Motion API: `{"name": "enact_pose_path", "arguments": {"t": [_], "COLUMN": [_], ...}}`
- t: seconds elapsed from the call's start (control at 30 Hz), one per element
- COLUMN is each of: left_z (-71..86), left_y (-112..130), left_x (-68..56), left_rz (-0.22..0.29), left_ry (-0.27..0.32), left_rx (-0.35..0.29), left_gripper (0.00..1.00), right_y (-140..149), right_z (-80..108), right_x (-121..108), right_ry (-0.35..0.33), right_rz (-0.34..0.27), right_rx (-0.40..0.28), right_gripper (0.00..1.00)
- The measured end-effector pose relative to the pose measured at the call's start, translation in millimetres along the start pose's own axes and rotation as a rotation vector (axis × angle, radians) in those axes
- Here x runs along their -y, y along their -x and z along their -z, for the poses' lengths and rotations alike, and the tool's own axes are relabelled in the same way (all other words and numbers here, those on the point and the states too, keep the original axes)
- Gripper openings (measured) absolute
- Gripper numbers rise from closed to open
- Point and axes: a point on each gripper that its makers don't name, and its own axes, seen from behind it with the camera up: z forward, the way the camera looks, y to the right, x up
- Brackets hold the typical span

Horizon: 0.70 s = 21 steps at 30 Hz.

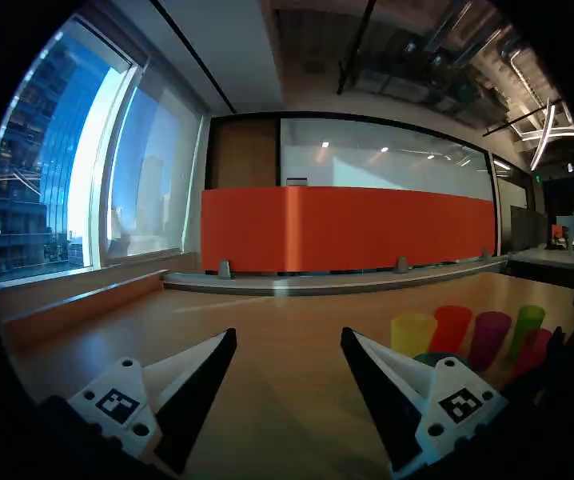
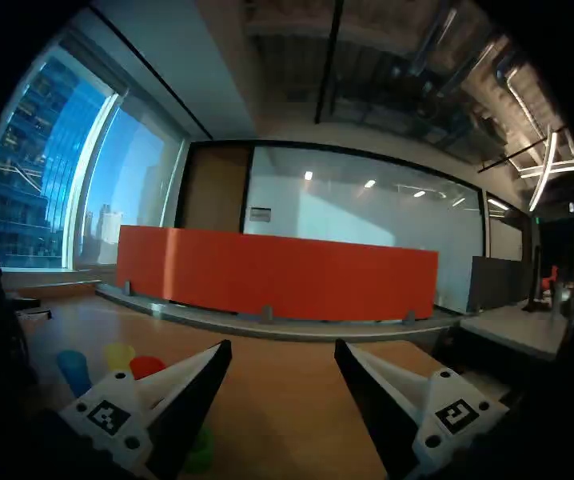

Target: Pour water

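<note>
- The left tongs (image 1: 287, 332) are wide open. Between the two fingers there is just the bare wooden counter (image 1: 287, 416).
- In the left gripper view, cups stand on the counter just past the right-hand finger: a yellow cup (image 1: 412, 332), a red cup (image 1: 452, 324), a purple cup (image 1: 488, 336) and a green cup (image 1: 528, 320).
- These four stand upright, side by side in a row, very close together.
- A dark cup (image 1: 435, 358) peeks out behind that finger. It is too hidden to tell more.
- The right tongs (image 2: 281, 344) are wide open too and hold nothing.
- In the right gripper view, a blue cup (image 2: 73, 370) stands on the counter near the left-hand finger, with the yellow cup and the red cup next to it.
- All the cups stay on the near part of the counter, well short of its far edge, where a long orange wall (image 1: 343, 228) stands.
- Neither pair of tongs touches a cup.
</note>
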Motion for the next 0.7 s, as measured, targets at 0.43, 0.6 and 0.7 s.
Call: {"name": "enact_pose_path", "arguments": {"t": [0.43,0.6,0.7], "left_z": [-0.3,-0.1,-0.5], "left_y": [-0.1,-0.2,-0.1], "left_x": [0.3,0.1,0.0], "left_rz": [0.000,0.000,0.000], "left_ry": [0.000,0.000,0.000], "left_rx": [0.000,0.000,0.000], "left_gripper": [0.97,0.97,0.97], "right_y": [22.9,32.1,37.3], "right_z": [-7.6,-15.8,-21.1], "right_x": [6.5,7.5,6.0], "right_ry": [-0.018,-0.021,-0.018], "right_rz": [0.008,-0.003,-0.023], "right_rx": [-0.010,-0.025,-0.031], "right_gripper": [1.00,1.00,1.00]}}
